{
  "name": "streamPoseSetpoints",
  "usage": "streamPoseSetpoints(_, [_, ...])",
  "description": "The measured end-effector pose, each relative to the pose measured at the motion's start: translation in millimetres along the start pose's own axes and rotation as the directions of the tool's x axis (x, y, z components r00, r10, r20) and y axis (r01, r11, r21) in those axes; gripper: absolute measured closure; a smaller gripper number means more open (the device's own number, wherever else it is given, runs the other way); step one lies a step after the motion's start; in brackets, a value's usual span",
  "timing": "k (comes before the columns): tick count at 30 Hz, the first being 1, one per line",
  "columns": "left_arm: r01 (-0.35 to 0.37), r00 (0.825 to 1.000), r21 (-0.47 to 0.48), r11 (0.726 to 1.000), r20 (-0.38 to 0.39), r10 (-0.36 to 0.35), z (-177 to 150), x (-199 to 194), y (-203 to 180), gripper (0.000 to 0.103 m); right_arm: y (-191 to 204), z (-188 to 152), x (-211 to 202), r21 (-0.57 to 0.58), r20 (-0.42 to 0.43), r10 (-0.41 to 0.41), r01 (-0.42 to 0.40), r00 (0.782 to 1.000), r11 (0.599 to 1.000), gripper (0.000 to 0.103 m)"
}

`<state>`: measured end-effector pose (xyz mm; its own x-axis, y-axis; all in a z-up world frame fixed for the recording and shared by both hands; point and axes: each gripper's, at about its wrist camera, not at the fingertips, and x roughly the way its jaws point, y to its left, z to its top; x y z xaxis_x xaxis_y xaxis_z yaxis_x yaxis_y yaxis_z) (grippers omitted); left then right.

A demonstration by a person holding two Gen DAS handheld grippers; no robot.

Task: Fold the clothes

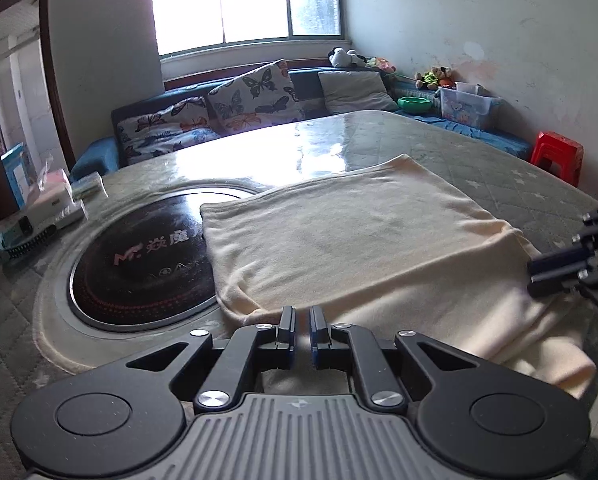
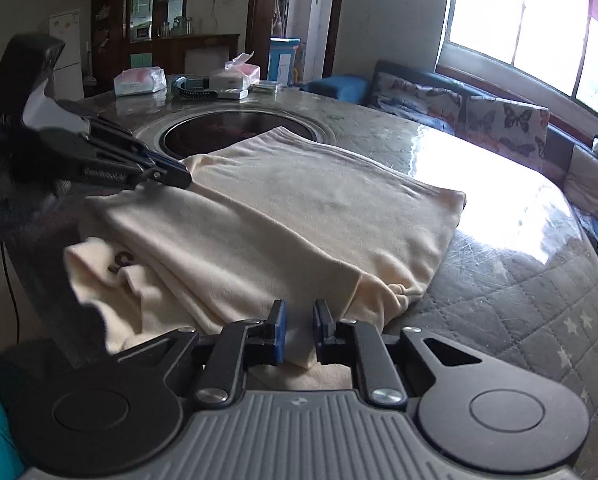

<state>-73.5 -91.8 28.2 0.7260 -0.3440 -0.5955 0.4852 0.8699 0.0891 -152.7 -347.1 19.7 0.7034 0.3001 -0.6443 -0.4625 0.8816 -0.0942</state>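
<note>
- Cream garment (image 1: 351,240) lies folded into a rough rectangle on the tabletop (image 1: 419,136), with its near end bunched in loose layers at the tabletop's edge closest to me.
- Its far left corner overlaps the rim of the round dark cooktop (image 1: 139,264) set into the tabletop (red lettering shows on the glass).
- My left gripper (image 1: 302,330) sits low at the near edge of the garment, its two fingers almost together with only a thin slit between them; I cannot tell whether any cloth is pinched there.
- My right gripper (image 2: 299,330) is at the garment's near edge too, further along, its fingers standing a little apart with cream cloth showing in the gap; whether they actually grip it I cannot tell.
- From the right wrist view the left gripper (image 2: 171,174) comes in from the left, its tips resting at the garment's edge.
- A dark printed letter (image 2: 121,262) shows on the crumpled lower layer hanging near me.
- Tissue packs and small boxes (image 2: 223,80) stand at the far side of the tabletop, well apart from the garment.
- Butterfly-print cushions (image 1: 255,96) line a blue sofa under the window, and a red stool (image 1: 557,156) stands by the wall.
</note>
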Motion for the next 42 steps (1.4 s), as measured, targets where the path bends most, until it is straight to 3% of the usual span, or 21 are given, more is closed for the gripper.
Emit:
streamPoseSetpoints(5, [0.031,1.000,0.113,0.993,-0.003,-0.031,-16.7,-34.9,-4.4,0.091,-0.7,2.6,-8.1,0.026,0.012,0.027,-0.027,1.000,0.999,0.091])
streamPoseSetpoints(8, [0.055,0.998,0.177,0.983,-0.017,-0.053,-28.7,-54.6,-9.8,0.083,3.2,2.4,-5.9,0.000,-0.002,0.024,-0.024,1.000,1.000,0.090])
streamPoseSetpoints(10, [0.062,0.998,0.218,0.974,-0.020,-0.060,-35.8,-63.3,-15.2,0.070,7.3,3.4,-6.7,-0.027,0.000,0.017,-0.017,1.000,0.999,0.090])
streamPoseSetpoints(15, [0.080,0.997,0.305,0.949,-0.013,-0.080,-47.3,-66.0,-35.1,0.069,18.1,16.3,-2.6,-0.038,0.036,0.077,-0.076,0.996,0.996,0.090])
streamPoseSetpoints(18, [0.088,0.996,0.354,0.931,-0.003,-0.092,-51.7,-64.5,-45.4,0.069,27.2,16.5,9.0,-0.051,0.013,0.111,-0.110,0.994,0.993,0.090])
streamPoseSetpoints(26, [0.094,0.993,0.453,0.886,0.025,-0.119,-56.2,-51.7,-58.5,0.069,25.7,8.8,-3.4,-0.053,-0.025,0.105,-0.106,0.994,0.993,0.089])
streamPoseSetpoints(29, [0.091,0.991,0.479,0.873,0.045,-0.128,-57.7,-46.7,-63.5,0.070,21.1,6.3,-11.0,-0.038,-0.028,0.101,-0.102,0.994,0.994,0.082])
streamPoseSetpoints(31, [0.096,0.989,0.474,0.875,0.051,-0.136,-55.3,-44.4,-64.1,0.071,19.2,4.5,-17.7,-0.050,-0.033,0.086,-0.088,0.996,0.995,0.082])
streamPoseSetpoints(35, [0.104,0.986,0.456,0.884,0.069,-0.151,-48.7,-41.4,-64.3,0.083,18.8,1.5,-30.8,-0.093,-0.042,0.070,-0.073,0.997,0.993,0.071])
streamPoseSetpoints(37, [0.118,0.984,0.424,0.898,0.075,-0.165,-41.8,-41.5,-61.3,0.086,21.2,0.2,-36.9,-0.128,-0.050,0.074,-0.080,0.996,0.989,0.070])
streamPoseSetpoints(42, [0.133,0.985,0.309,0.942,0.063,-0.160,-21.5,-33.5,-48.0,0.090,36.0,-8.0,-42.9,-0.249,-0.063,0.098,-0.111,0.993,0.962,0.056])
